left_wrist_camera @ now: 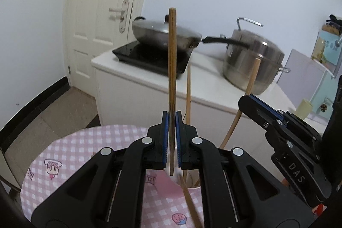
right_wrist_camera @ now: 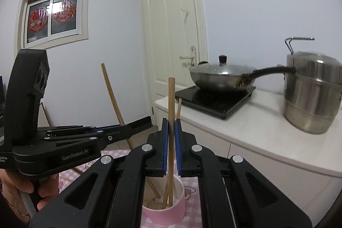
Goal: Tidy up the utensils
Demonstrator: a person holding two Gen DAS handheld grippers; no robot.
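Reading from the left wrist view, I find the left gripper (left_wrist_camera: 172, 134) clenched on a first slim pale-brown bamboo chopstick (left_wrist_camera: 172, 67). Its blue pads (left_wrist_camera: 165, 138) press both sides of the shaft. The long axis runs from 12 to 6 o'clock, near vertical, and the grip is low on the shaft. The lower tip hangs at 6 o'clock from the pads, and I judge it to be over or just inside the cup mouth; the gripper body hides the rim. A loose bamboo chopstick (left_wrist_camera: 190, 204) lies on the pink-and-white checked tablecloth (left_wrist_camera: 70, 155), at 5 o'clock from that tip.

At centre stands the round pink cup with a white interior (right_wrist_camera: 166, 215). It is upright, at 6 o'clock below both grippers. A spare chopstick (right_wrist_camera: 179, 108) leans inside it.

On the right, the right gripper (right_wrist_camera: 171, 138) is closed on a second slim pale-brown bamboo chopstick (right_wrist_camera: 171, 99). This one is also upright, and its foot is already inside the cup.

Both grippers are near the cup, and the right one is directly above it. I judge the coming move to be a straight lowering toward 6 o'clock, then release.
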